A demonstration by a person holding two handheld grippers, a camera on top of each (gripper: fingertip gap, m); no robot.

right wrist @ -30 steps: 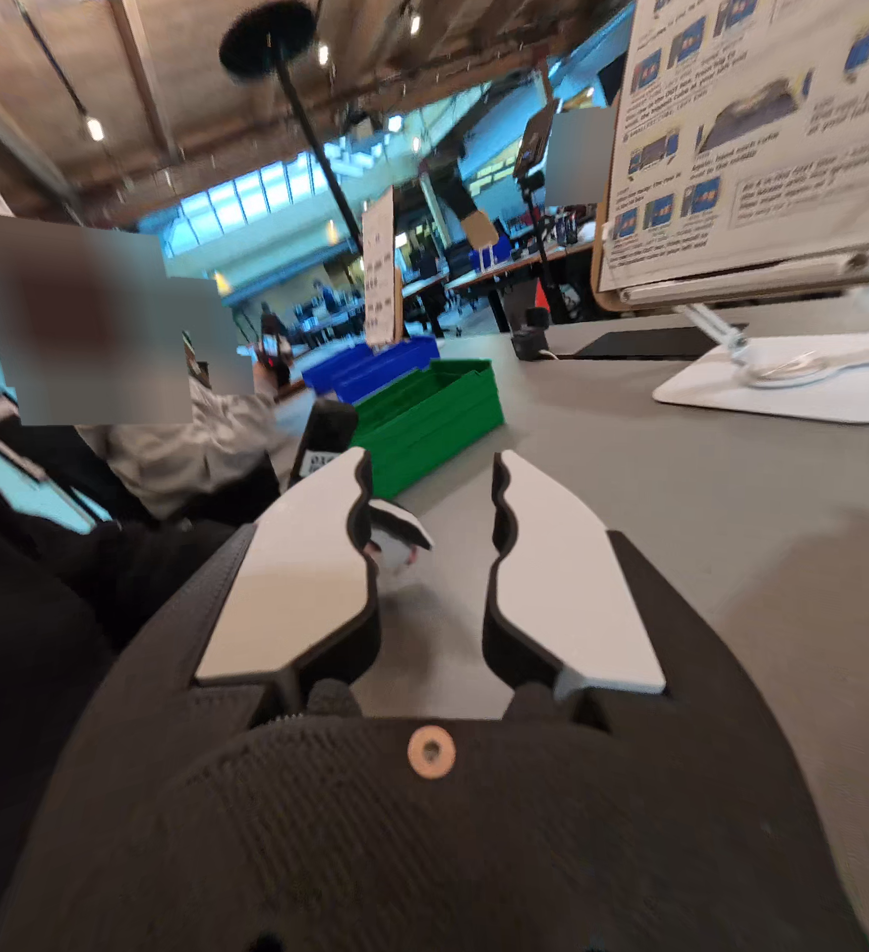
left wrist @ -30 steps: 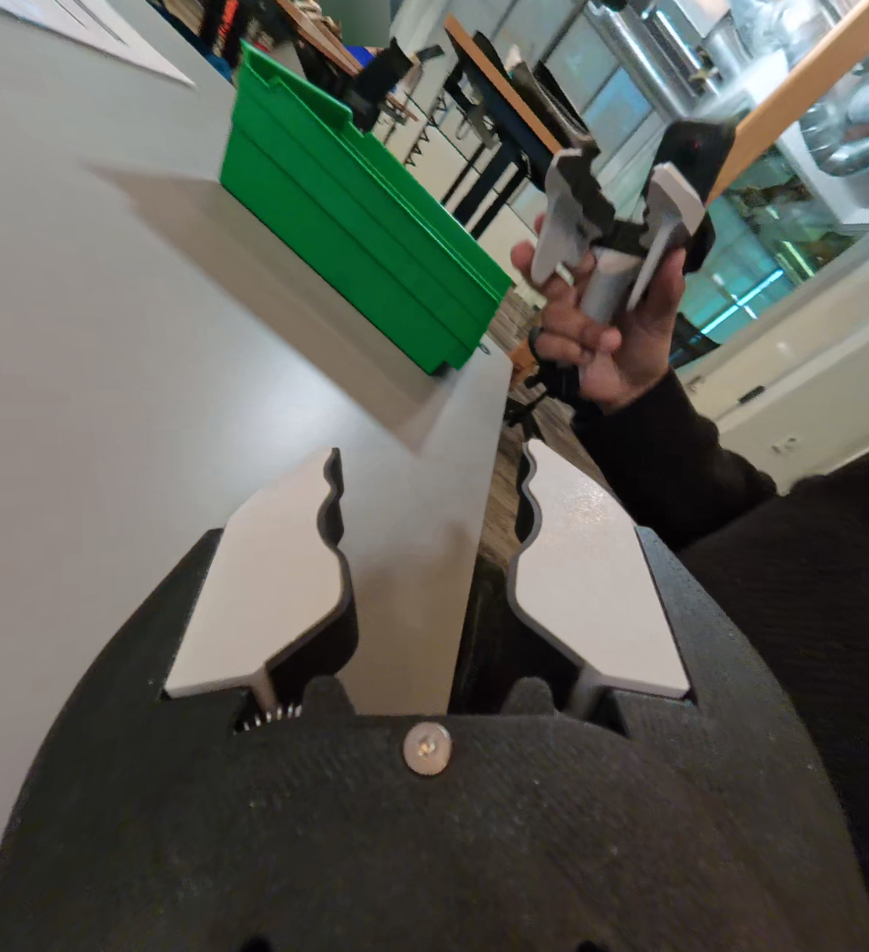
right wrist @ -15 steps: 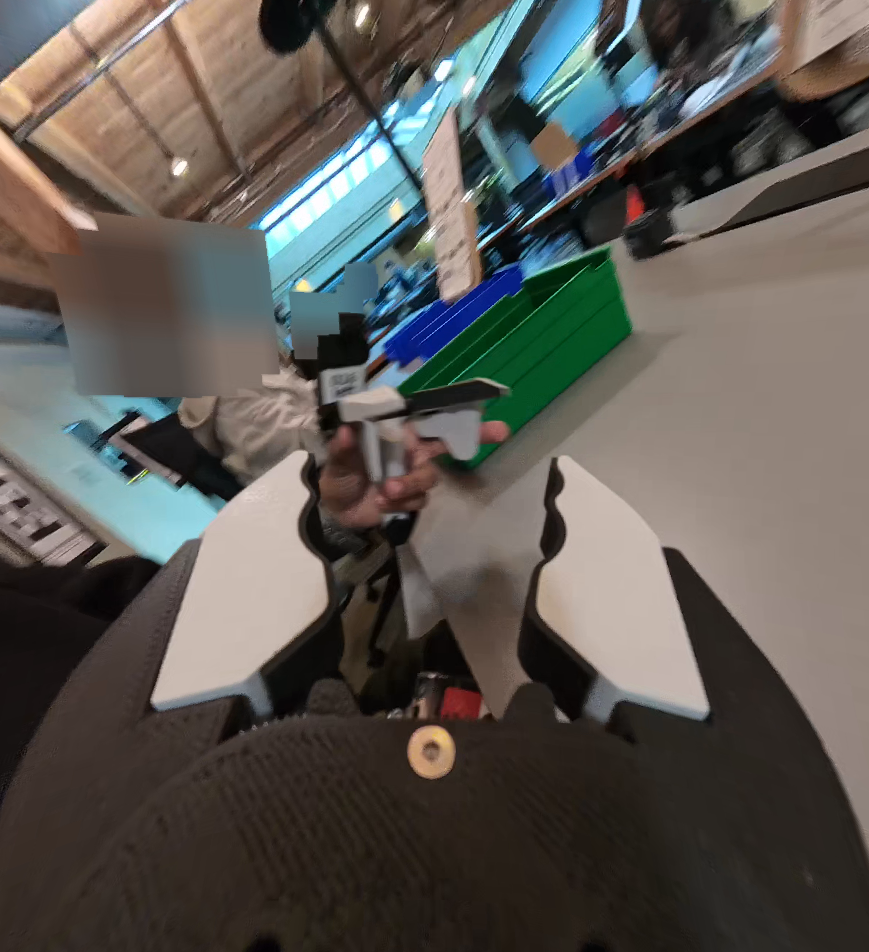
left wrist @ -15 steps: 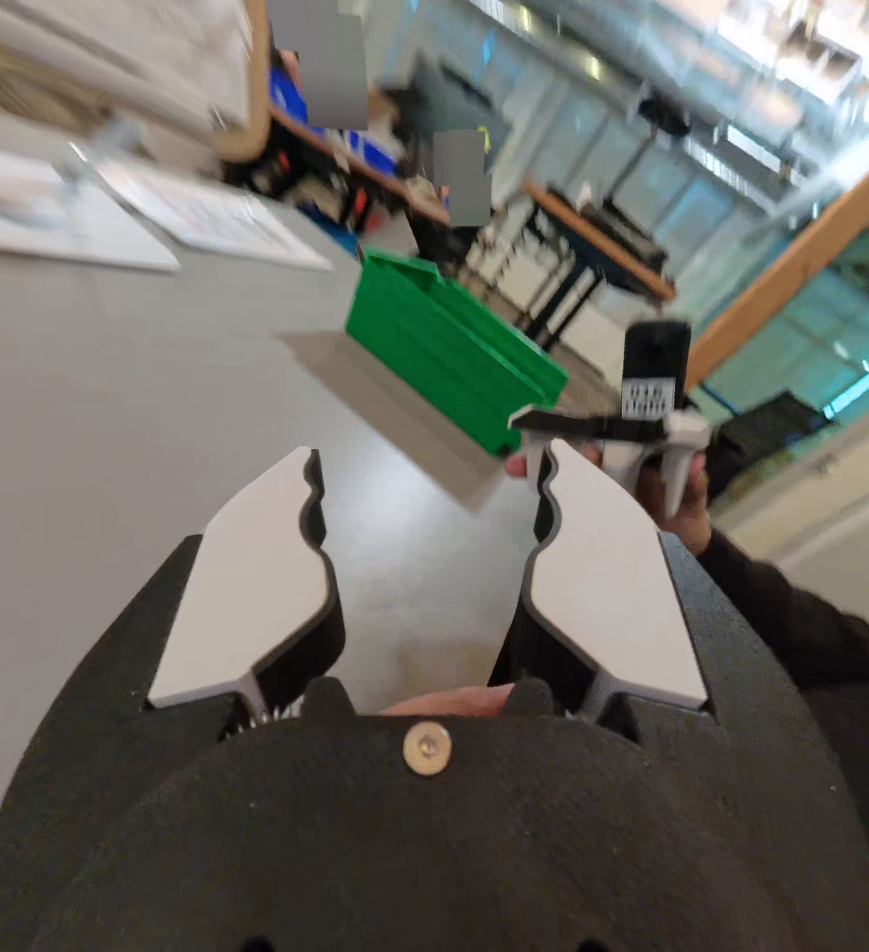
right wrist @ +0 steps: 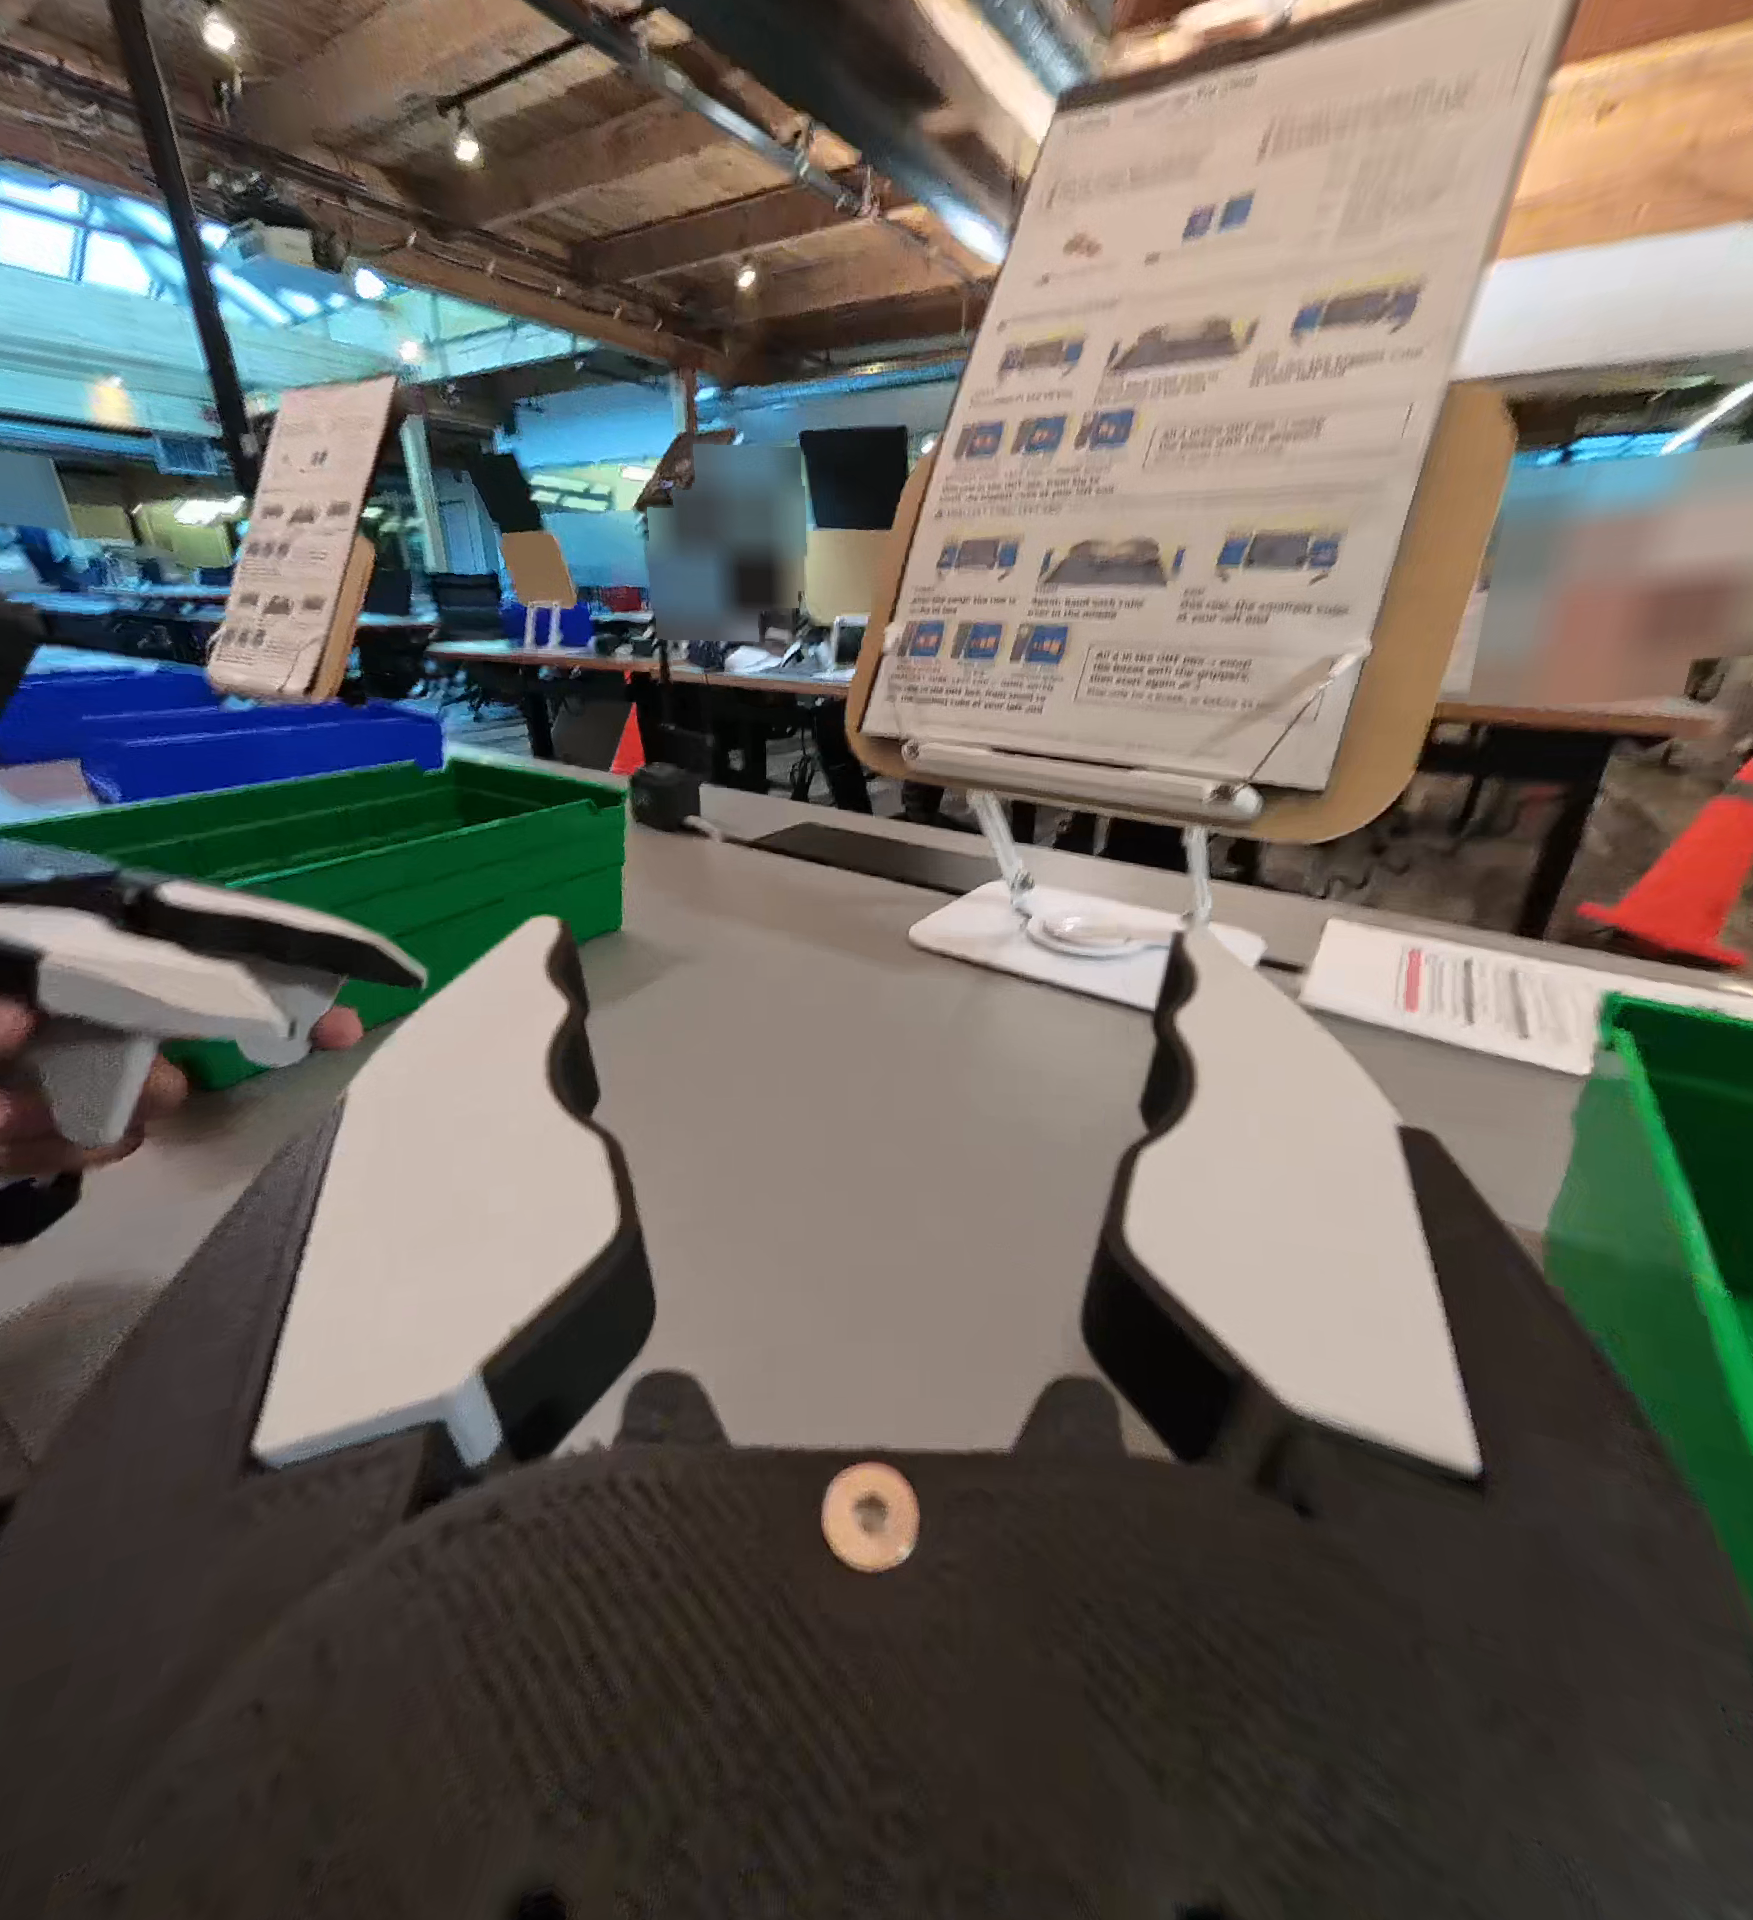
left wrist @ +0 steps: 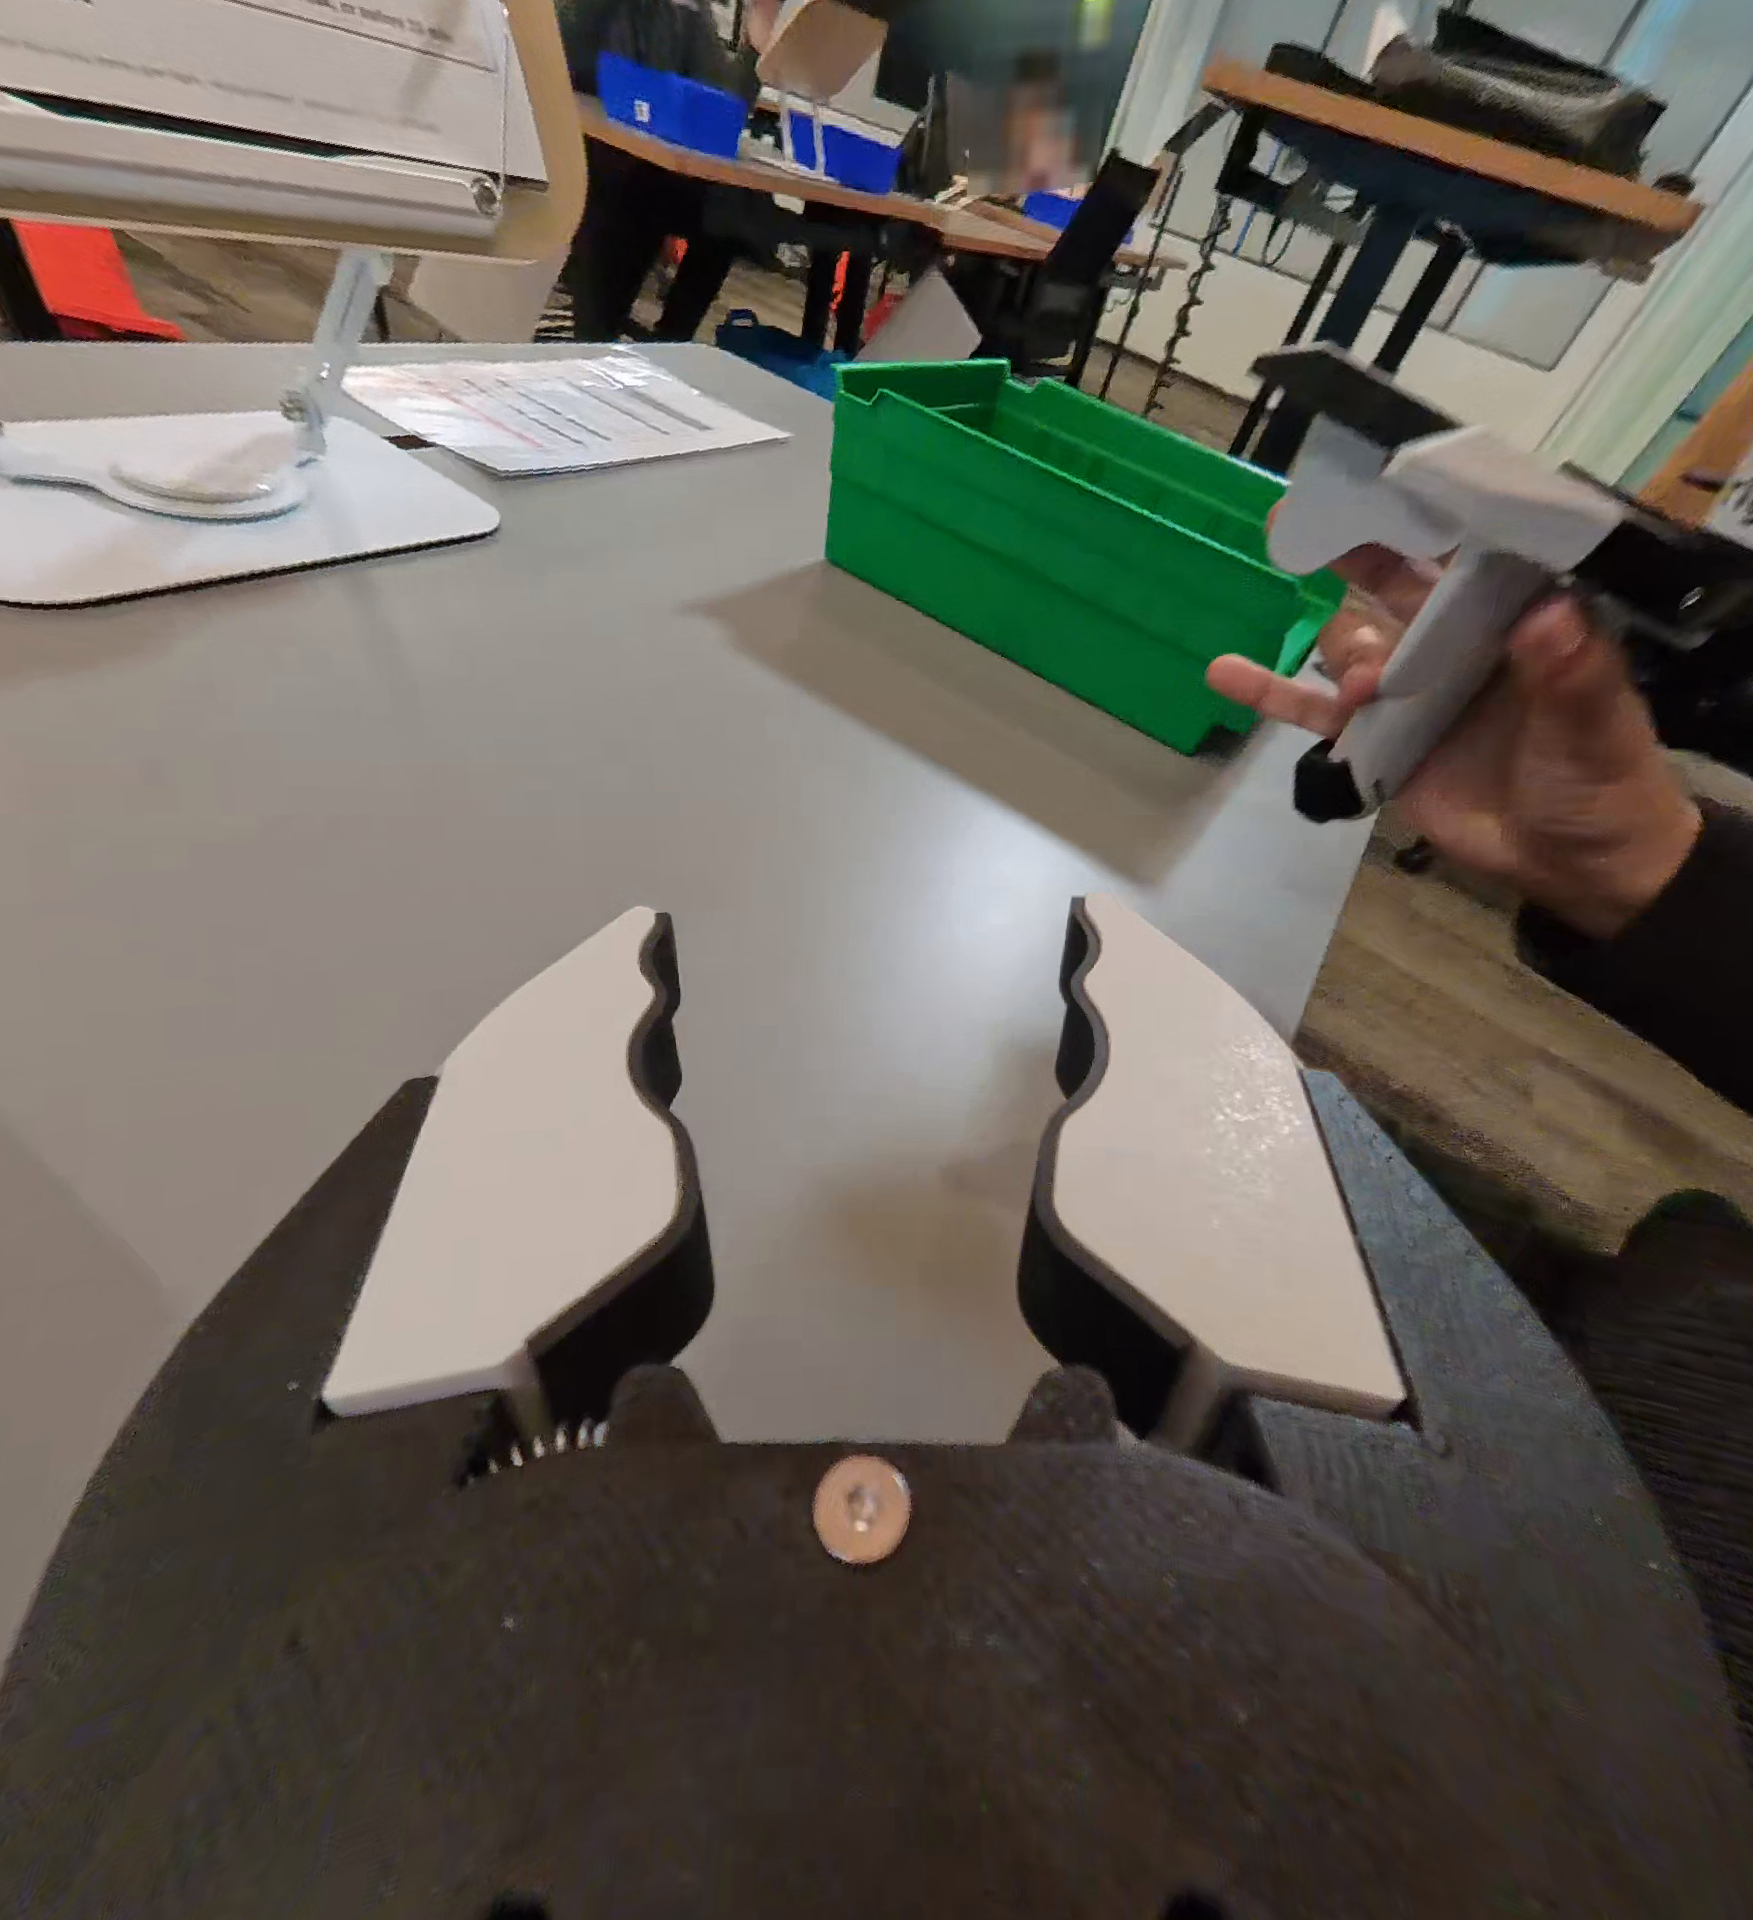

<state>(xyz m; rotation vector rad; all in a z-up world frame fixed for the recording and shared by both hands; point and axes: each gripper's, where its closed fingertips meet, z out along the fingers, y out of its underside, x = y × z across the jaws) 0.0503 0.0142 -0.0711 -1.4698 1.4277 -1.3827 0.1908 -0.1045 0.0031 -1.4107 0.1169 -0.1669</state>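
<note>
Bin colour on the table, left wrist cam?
Green bin, solid colour, open top; clearest in the left wrist view.

Ahead of the left gripper, its jaws spread and empty, the grey tabletop lies bare toward 12 o'clock. A green bin blocks 1 o'clock, and the white stand base sits at 10. The right gripper, also spread, faces bare table; a second green bin walls off 3 o'clock, the document stand stands at 12, and the far bin, perhaps the same one, lies at 10.
</note>
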